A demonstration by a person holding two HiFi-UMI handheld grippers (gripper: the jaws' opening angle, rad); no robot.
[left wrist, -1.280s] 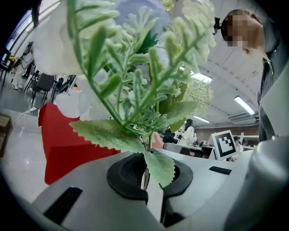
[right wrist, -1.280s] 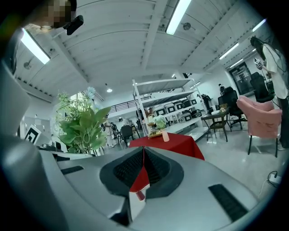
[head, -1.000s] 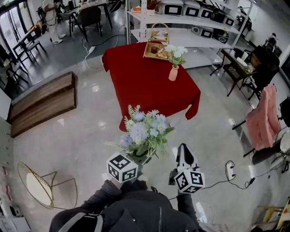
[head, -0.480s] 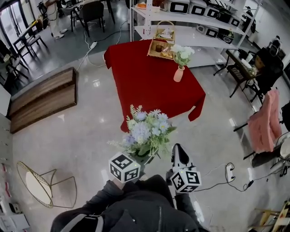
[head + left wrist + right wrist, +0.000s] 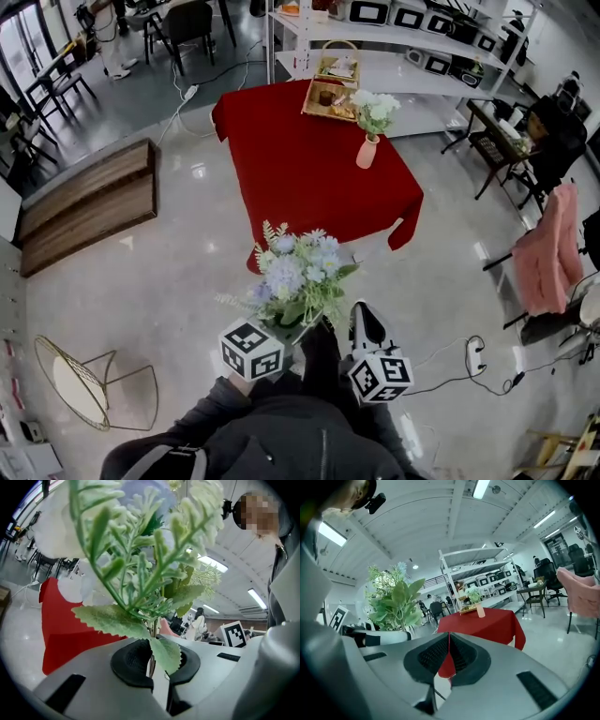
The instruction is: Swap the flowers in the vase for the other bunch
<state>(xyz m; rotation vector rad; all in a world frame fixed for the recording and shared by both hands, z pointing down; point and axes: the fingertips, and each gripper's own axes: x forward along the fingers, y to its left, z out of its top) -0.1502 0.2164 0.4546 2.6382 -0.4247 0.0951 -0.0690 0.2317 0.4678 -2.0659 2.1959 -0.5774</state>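
Left gripper [image 5: 154, 663] clamps the new bunch [image 5: 298, 281] by its stems, right gripper [image 5: 447, 656] clenched empty, both well short of the table [image 5: 291, 178]; next, I'd say, reach the vase [image 5: 366, 152] and pull its old flowers [image 5: 372, 108].

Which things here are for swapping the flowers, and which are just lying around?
For the job: blue bunch, gripped by the left gripper; vase with white flowers; red table; right gripper, shut and empty.

Just lying about: basket, shelves, wooden platform, wire chair, pink cloth.
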